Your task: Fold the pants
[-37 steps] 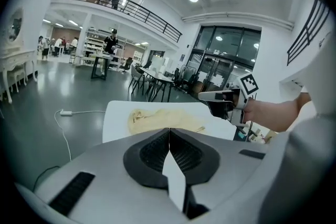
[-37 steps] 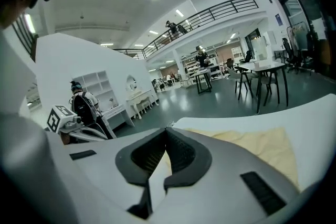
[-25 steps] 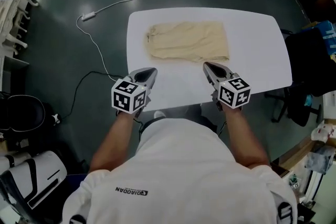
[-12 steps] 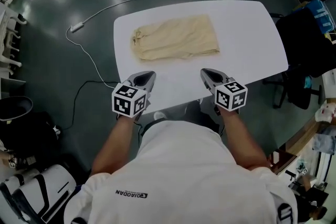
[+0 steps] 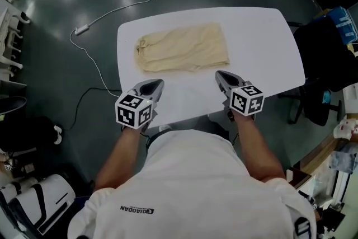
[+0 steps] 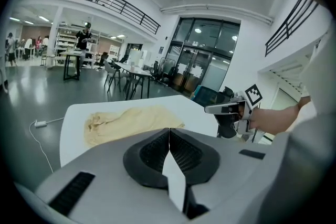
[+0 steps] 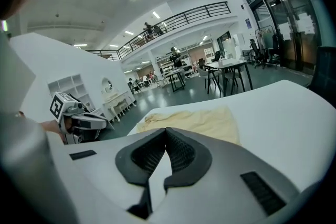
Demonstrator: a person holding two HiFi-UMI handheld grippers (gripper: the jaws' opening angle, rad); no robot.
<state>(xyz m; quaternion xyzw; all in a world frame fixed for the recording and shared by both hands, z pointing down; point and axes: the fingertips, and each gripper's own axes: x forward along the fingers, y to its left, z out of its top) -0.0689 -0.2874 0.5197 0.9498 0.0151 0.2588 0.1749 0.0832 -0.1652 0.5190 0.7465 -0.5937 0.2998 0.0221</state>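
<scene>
A white cable (image 5: 95, 64) trails over the dark floor to the left of the white counter (image 5: 263, 47). The left gripper (image 5: 152, 85) hovers over the counter's near edge, jaws pressed together with nothing between them. The beige pants (image 5: 182, 47) lie flat on the counter's far left part, beyond both grippers and untouched. The right gripper (image 5: 222, 76) hovers near their right corner, jaws likewise closed and empty.
</scene>
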